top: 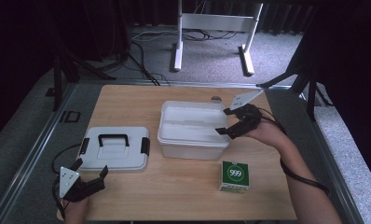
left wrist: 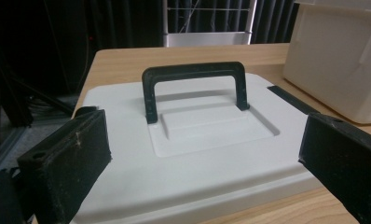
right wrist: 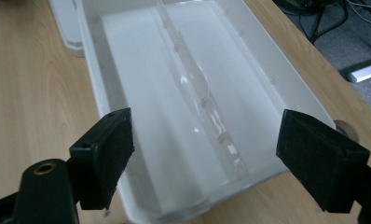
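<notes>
I am holding my left gripper (top: pixel 89 173) low at the near left, its jaws spreading wide and pointing forward. My right forearm (top: pixel 309 186) is reaching forward and bending inward at the wrist, so my right gripper (top: pixel 224 122) is pointing leftward with its jaws standing wide apart, gripping nothing.

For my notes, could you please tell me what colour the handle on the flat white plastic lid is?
Black. The arched handle shows best in the left gripper view.
</notes>
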A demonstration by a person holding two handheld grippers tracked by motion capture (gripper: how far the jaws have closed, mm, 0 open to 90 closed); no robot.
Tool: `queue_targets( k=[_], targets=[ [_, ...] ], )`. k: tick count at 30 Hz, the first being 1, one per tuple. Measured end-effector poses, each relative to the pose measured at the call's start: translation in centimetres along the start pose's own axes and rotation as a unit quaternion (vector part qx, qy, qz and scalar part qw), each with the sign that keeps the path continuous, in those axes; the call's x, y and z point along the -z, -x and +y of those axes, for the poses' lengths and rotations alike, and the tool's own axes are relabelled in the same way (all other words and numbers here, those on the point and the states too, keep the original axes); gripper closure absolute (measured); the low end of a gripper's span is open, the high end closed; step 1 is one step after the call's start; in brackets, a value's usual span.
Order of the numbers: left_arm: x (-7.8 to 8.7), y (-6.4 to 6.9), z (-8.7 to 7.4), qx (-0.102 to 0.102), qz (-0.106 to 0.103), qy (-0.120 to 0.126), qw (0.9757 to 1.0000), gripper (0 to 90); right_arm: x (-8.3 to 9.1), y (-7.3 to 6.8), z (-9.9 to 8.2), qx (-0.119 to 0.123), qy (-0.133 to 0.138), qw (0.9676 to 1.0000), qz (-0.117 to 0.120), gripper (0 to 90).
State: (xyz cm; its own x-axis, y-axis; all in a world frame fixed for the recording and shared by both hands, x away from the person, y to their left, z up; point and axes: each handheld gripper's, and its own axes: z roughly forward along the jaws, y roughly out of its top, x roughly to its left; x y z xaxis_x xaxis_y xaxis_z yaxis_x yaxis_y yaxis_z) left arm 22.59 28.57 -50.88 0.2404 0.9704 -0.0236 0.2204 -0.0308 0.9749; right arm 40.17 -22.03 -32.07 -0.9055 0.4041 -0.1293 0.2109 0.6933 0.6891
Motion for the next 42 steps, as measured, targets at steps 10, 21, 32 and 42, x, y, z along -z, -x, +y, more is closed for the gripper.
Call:
queue_targets(
  k=[10, 21, 32, 42],
  targets=[
    [0.0, 0.0, 0.0, -0.003, -0.001, -0.003, 1.0000, 1.8, -2.6, 0.5, 2.4, 0.034, -0.047, 0.9982, 0.012, 22.3],
    [-0.1, 0.1, 0.0, -0.009, -0.005, -0.005, 0.9999, 1.8, -5.8, 1.0, 4.4, 0.068, -0.107, 0.9910, 0.042, 39.9],
    [-0.2, 0.1, 0.0, -0.008, -0.009, -0.006, 0.9999, 1.8, -9.0, 0.5, 5.9, 0.095, -0.158, 0.9812, 0.058, 58.7],
    [-0.2, 0.1, 0.0, -0.008, -0.012, -0.009, 0.9999, 1.8, -11.1, 0.2, 6.6, 0.122, -0.198, 0.9703, 0.067, 70.8]
  ],
)
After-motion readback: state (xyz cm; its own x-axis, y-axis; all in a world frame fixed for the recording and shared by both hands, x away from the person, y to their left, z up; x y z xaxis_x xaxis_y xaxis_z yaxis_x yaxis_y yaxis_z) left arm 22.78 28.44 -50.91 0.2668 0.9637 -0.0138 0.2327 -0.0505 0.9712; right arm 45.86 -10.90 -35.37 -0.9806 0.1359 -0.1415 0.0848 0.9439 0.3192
